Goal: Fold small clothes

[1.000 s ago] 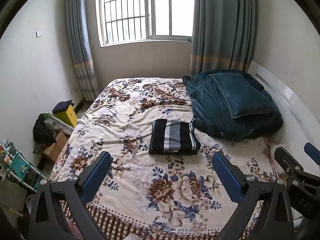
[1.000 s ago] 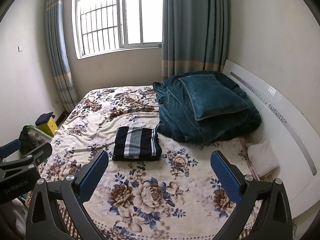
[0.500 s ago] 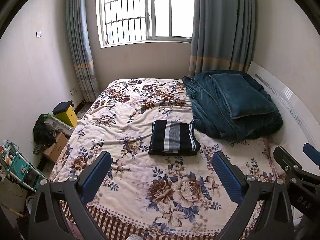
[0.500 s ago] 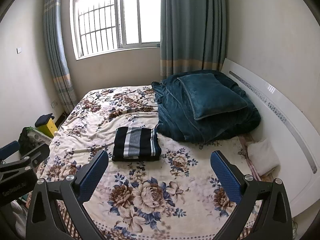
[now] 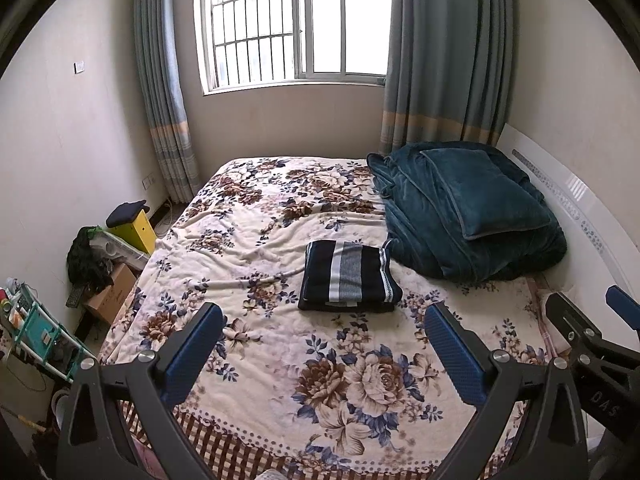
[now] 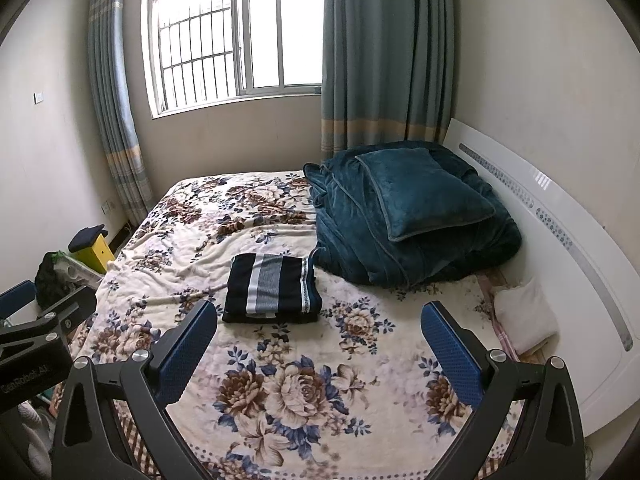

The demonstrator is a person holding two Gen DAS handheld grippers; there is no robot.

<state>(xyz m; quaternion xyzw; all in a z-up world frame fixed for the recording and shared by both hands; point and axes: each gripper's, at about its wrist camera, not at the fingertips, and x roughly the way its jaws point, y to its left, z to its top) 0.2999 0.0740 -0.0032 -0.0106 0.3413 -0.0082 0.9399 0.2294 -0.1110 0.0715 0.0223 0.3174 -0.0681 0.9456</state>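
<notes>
— Comparing with a second ago, hardly anything differs: the folded navy garment with grey and white stripes (image 5: 349, 278) lies in the same spot on the floral cream bedspread (image 5: 280, 360), just beside the heaped teal plush blanket (image 5: 460, 216).

— And the claws?

— The left claw (image 5: 322, 350) stands wide open and empty, well short of the garment; the right claw (image 6: 320, 350) is the same, spread and holding nothing. Both views have only drifted back and up a touch.

— So what does that mean?

— I judge the fold finished: the piece is a neat rectangle, edges squared, untouched. The slight retreat reads as stepping away from a completed item.

— Anything left?

— No other loose small clothing shows on the bed, so perhaps nothing.
</notes>
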